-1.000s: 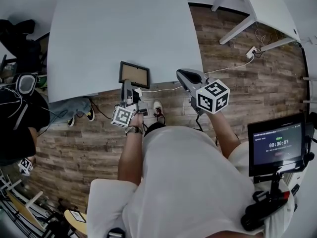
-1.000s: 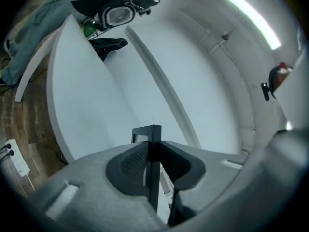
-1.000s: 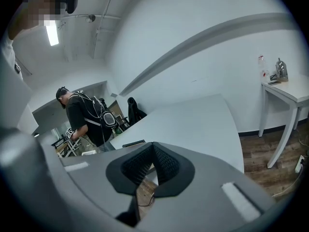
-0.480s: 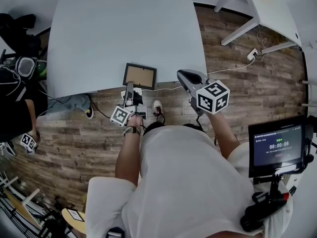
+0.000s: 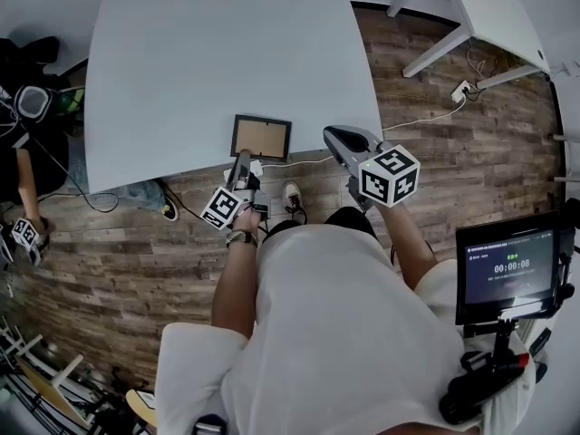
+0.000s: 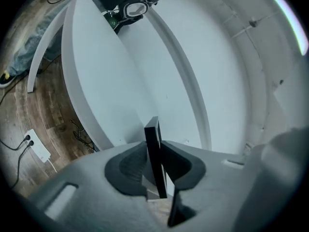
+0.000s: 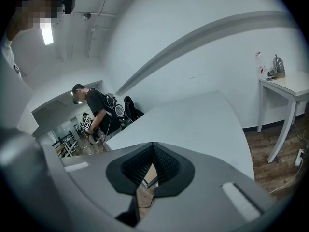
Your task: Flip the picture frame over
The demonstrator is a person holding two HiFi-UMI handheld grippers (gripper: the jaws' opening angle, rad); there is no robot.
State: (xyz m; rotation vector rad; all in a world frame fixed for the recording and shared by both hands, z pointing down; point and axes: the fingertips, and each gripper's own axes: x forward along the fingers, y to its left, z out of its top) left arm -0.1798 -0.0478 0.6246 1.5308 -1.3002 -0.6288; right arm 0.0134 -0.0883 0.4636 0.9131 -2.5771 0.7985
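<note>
A person in a white shirt works one dark rectangular picture frame (image 5: 261, 138) with two handheld grippers at a large white surface (image 5: 217, 53). The frame sits at the surface's near edge, its tan panel facing up inside the dark border. It is the only object on the surface. The left gripper (image 5: 244, 159) reaches in over that near edge, its jaws clamped on the frame's near side. In the left gripper view the frame's black edge stands squeezed between the two dark pads. Whether the frame rests fully flat on the surface cannot be told. The right gripper (image 5: 332, 134) is held just off the surface's near right corner, over the wood-plank floor (image 5: 471, 152). Its jaws are closed together with nothing between them. Each gripper carries one white marker cube, two in all (image 5: 222, 208) (image 5: 390, 175). One white cable (image 5: 299, 161) trails on the floor below the surface's near edge, and one white power strip (image 5: 463, 90) lies on the floor to the surface's right. One second white table (image 5: 489, 12) stands beyond the surface's far right corner. One dark monitor (image 5: 506, 265) stands well to the surface's near right. One other person in dark clothes (image 5: 14, 166) stands off the surface's left end.
</note>
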